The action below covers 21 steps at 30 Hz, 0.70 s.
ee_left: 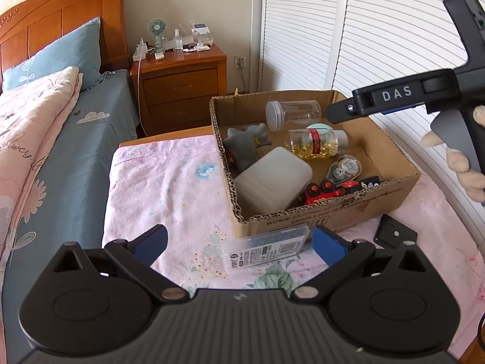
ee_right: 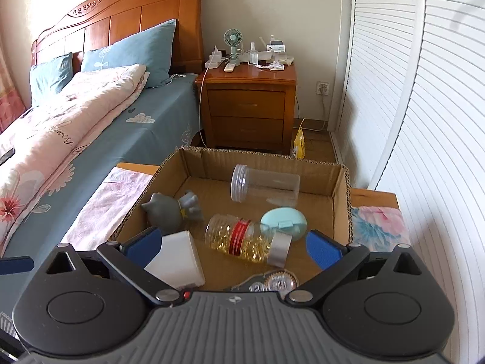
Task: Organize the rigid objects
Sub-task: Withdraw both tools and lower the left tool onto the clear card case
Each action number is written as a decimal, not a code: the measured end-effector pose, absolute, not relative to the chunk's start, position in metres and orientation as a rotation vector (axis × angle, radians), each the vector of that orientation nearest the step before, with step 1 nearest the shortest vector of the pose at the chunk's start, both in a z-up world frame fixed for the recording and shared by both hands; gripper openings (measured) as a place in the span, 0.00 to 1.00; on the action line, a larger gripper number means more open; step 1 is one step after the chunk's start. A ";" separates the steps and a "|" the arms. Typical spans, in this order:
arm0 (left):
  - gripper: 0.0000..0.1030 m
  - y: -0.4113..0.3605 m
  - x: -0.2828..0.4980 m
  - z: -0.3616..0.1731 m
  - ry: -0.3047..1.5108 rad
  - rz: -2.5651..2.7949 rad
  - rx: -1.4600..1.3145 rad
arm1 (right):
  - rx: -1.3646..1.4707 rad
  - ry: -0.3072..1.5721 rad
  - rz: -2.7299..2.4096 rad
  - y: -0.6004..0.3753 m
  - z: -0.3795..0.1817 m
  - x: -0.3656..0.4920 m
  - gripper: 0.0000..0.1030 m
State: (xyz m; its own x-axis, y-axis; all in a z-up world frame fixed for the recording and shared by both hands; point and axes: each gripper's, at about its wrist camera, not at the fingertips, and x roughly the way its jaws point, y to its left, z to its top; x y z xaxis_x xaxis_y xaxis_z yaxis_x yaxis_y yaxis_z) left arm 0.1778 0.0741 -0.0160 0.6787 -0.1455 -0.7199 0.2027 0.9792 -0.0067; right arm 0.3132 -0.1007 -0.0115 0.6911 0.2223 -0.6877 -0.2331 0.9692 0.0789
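Observation:
A cardboard box point(ee_left: 333, 209) point(ee_right: 257, 163) stands on a table covered with pink floral cloth point(ee_left: 169, 182). In it lie a clear lidded jar point(ee_left: 291, 113) point(ee_right: 263, 186), a grey toy figure point(ee_left: 247, 142) point(ee_right: 175, 207), a bottle of yellow capsules point(ee_left: 315, 144) point(ee_right: 242, 239), a white container point(ee_left: 272, 182) point(ee_right: 178, 257), a mint round case point(ee_right: 283, 223), a tape dispenser point(ee_left: 345, 168) and a red toy train point(ee_left: 327, 191). My right gripper point(ee_right: 235, 247) hangs open above the box, holding nothing. My left gripper point(ee_left: 241, 244) is open low over the cloth. A clear labelled plastic case point(ee_left: 266, 245) lies between its fingers, close to the right one.
A small black device point(ee_left: 394, 235) lies on the cloth right of the plastic case. A bed point(ee_right: 91, 115) runs along the left and a wooden nightstand point(ee_right: 248, 103) stands behind the box. White louvred doors point(ee_right: 424, 121) close off the right side. A hand point(ee_left: 460, 157) holds the right gripper.

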 end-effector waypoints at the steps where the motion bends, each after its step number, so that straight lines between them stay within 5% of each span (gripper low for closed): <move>1: 0.98 0.073 0.177 -0.016 0.801 -0.196 0.076 | -0.012 0.765 0.254 -0.102 -0.011 0.310 1.00; 12: 0.98 0.074 0.159 -0.019 0.807 -0.174 0.052 | 0.027 0.740 0.222 -0.123 -0.016 0.251 1.00; 21: 0.98 0.068 0.158 -0.036 0.843 -0.179 0.042 | -0.050 0.781 0.134 -0.135 -0.071 0.209 1.00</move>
State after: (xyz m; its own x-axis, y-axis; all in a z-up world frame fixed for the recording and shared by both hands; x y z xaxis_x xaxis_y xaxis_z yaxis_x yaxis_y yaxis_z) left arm 0.1585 0.0681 -0.0356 0.6508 -0.1409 -0.7461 0.1742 0.9841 -0.0339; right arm 0.2091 -0.1348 -0.0707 0.7022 0.1022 -0.7046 -0.1392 0.9902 0.0049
